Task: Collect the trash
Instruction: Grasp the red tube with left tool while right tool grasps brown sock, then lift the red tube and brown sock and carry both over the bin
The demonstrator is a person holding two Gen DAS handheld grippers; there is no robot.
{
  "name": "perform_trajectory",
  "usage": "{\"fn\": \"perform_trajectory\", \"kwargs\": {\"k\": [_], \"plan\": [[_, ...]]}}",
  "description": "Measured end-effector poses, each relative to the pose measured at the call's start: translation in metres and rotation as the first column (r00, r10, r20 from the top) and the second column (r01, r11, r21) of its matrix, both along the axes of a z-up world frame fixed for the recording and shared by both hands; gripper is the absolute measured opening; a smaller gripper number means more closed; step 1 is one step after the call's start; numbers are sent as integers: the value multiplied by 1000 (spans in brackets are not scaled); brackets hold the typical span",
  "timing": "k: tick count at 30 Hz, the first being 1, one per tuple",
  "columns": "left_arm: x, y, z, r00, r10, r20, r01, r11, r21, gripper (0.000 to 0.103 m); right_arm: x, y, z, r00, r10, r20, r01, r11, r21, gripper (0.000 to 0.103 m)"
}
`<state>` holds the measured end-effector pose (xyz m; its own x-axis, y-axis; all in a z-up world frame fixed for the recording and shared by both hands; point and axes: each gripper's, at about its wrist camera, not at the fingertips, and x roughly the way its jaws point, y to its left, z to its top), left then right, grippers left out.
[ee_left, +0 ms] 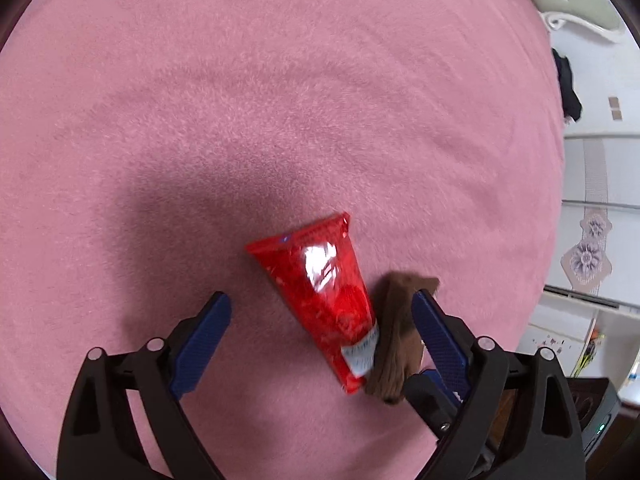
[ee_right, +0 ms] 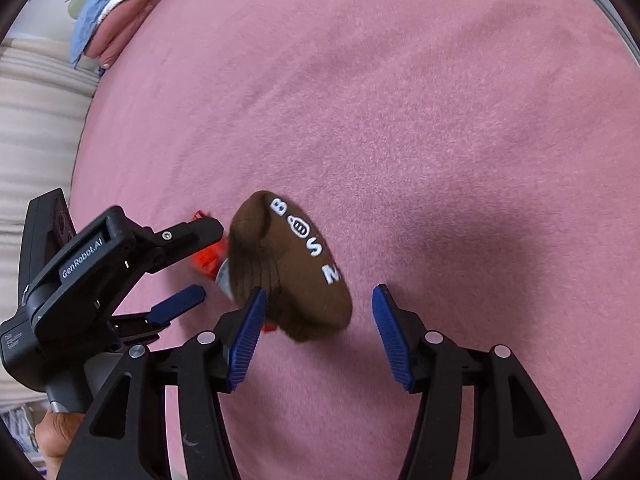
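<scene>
1 red wrapper, 1 brown sock — touching, on pink blanket.

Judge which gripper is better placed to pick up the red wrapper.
Left. The left gripper is open with the red wrapper lying between its fingers on the pink blanket. The right gripper faces the brown sock, which covers most of the wrapper there.

The brown sock hides most of the blurred red wrapper.
</scene>
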<state>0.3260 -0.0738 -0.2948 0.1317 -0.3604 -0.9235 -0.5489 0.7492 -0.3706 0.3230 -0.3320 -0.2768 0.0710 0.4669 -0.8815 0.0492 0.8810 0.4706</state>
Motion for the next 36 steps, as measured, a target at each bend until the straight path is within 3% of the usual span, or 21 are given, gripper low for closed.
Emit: {"fn": "perform_trajectory", "kwargs": {"k": [4,6,9,11,14,24,36], "plan": [[4,-3,-4,999,34,-16,-33,999,23,93,1,4,-3,1000,8,4,-8,1000,-19,55],[4,-8,-3,999,38,-26,-37,998,59,89,-1,5,-2,1000,7,18,-6,998,-70,43],[4,-15,-1,998,47,-50,-41,992,124,72,-5,9,-2,999,27,21,-25,994,-107,17],[3,-18,0,997,57,-61,-47,986,161,54,-9,7,-3,999,27,20,-24,994,-111,10],[-3,-18,3,997,54,-51,-45,984,174,37,-16,-5,-1,1000,-4,7,5,996,-90,9],[-44,-44,12,997,-73,-21,75,991,115,34,-56,-61,14,992,-113,-53,113,994,-3,9],[-129,-113,35,966,-253,-59,256,966,39,34,-133,-121,52,984,-174,-48,175,985,15,9]]}}
